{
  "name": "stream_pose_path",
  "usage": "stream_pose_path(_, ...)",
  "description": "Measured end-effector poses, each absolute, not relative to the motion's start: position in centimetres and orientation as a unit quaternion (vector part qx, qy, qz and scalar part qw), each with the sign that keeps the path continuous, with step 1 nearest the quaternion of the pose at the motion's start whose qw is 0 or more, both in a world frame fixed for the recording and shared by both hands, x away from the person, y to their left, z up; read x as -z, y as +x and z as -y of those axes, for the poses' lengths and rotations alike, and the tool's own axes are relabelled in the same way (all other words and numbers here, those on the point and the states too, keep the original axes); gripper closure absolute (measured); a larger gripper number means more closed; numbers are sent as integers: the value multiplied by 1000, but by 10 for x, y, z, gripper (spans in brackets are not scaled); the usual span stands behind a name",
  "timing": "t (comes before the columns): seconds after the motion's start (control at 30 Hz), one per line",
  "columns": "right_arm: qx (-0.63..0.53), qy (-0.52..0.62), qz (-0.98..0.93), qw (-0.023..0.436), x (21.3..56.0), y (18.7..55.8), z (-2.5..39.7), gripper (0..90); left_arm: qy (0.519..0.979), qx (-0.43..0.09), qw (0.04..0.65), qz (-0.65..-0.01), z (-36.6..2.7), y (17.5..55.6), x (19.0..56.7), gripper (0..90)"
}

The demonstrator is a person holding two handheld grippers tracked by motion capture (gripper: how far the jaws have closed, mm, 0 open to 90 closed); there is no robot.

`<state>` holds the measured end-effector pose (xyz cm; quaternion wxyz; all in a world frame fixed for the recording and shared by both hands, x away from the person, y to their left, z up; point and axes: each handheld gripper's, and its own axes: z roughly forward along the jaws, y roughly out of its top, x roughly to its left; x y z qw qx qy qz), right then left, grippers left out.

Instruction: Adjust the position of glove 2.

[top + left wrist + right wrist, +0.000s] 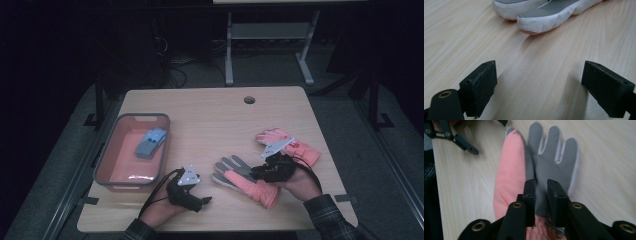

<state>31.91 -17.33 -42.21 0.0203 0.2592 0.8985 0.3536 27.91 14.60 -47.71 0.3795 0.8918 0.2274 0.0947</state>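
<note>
While two pink gloves (250, 177) lie out, one blue pair (150, 142) sits binned.

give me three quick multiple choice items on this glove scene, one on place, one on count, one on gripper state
1. Where is the blue-grey glove?
A. in the red bin
B. on the bare table
C. in a hand-held gripper

2. How many pink gloves lie on the table?
A. one
B. two
C. four

3. How is the left hand-held gripper?
A. shut on a glove
B. open, holding nothing
C. shut, holding nothing

Key: 1 A, it lies inside the bin's walls. 2 B, the near pink glove and the far pink glove. 3 B, its jaws stand wide apart over bare wood.
</note>
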Motion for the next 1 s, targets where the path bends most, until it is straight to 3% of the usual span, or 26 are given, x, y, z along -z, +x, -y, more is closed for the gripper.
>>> stream_pose_path(0.33, -375, 318, -869, 57, 404, 344, 217, 632, 892, -93, 379, -229, -146, 279, 477, 123)
stream_pose_path(0.63, -369, 363, -850, 101, 399, 366, 258, 591, 892, -92, 378, -229, -146, 279, 477, 123)
stream_pose_path(1.0, -342, 378, -855, 99, 420, 381, 284, 534, 892, -92, 378, -229, -146, 279, 477, 123)
